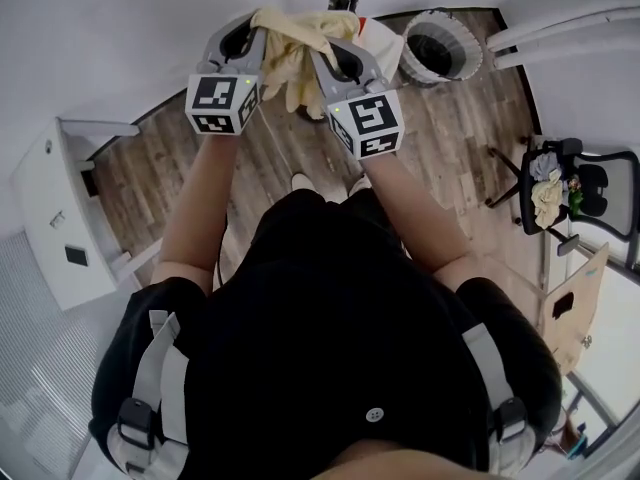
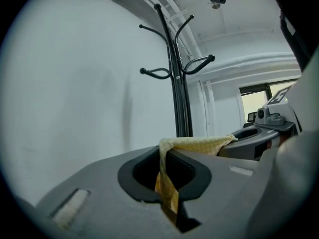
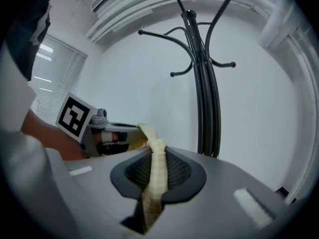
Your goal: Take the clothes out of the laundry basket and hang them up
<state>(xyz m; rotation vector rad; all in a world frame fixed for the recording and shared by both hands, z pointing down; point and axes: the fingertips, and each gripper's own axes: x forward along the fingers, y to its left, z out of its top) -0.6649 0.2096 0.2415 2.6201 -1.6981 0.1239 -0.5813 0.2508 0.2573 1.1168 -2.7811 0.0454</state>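
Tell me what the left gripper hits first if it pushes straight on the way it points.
Probably the black coat stand, whose pole rises just right of the left gripper's line; if it misses, the white wall behind. Depth is unclear.

Right gripper (image 3: 152,183), jaws closed on a fold of pale yellow cloth (image 3: 155,158) that runs up and left toward the left gripper (image 3: 130,136). Beyond stands a black coat rack (image 3: 204,103) with curved hooks, against a white wall (image 3: 124,68); blinds (image 3: 52,73) at far left.
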